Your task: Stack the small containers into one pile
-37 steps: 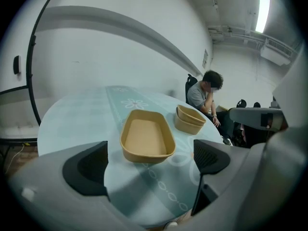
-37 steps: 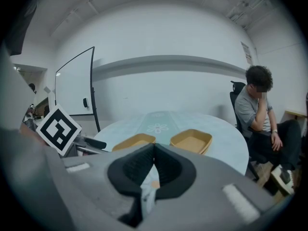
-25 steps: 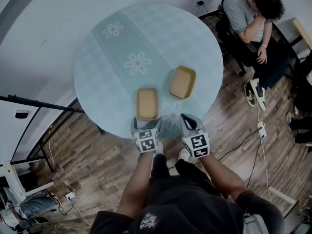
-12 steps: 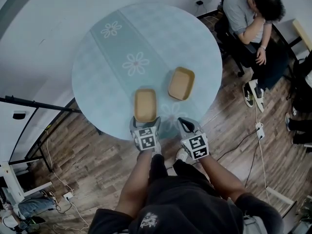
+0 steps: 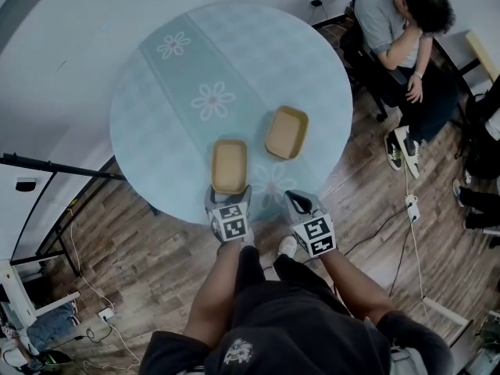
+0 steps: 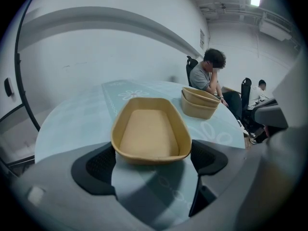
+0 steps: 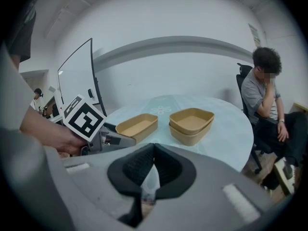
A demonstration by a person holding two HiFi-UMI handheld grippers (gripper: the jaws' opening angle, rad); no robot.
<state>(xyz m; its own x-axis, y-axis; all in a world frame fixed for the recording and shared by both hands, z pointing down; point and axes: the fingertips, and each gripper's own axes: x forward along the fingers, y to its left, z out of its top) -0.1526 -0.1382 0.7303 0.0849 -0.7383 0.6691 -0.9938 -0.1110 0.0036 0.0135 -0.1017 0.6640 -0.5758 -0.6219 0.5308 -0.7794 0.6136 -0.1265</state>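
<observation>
The left gripper (image 6: 154, 159) stands wide at the near edge of the round desk (image 5: 156, 108). Its jaws have just been closing, with the near end of a single container (image 6: 150, 131), a shallow tan tray, between them. The pads sit just beside its side walls; whether they already touch cannot be told, and the tray lies flat on the cloth. The right gripper (image 7: 153, 165), at lower centre of the head view near the desk's rim, has its jaws pressed together on nothing. Up and to the right of the lone tray, well apart from it, a nested pair (image 7: 191, 124) of like containers serves as the pile. The step in hand looks to be the pick-up of the one loose container. The next move would seem to call for a firm squeeze on the thin walls, a level lift, a carry up and to the right, and a lowering with the long sides lined up with the pair, which lies at a slight angle to the loose tray. The head view shows the pile as one tray only; the gripper views show its two rims. The person's hands lie hidden under the marker cubes (image 5: 234, 223), and a grey bulk blocks the right edge of the left gripper view. A seated person (image 5: 398, 37) occupies the upper right.
</observation>
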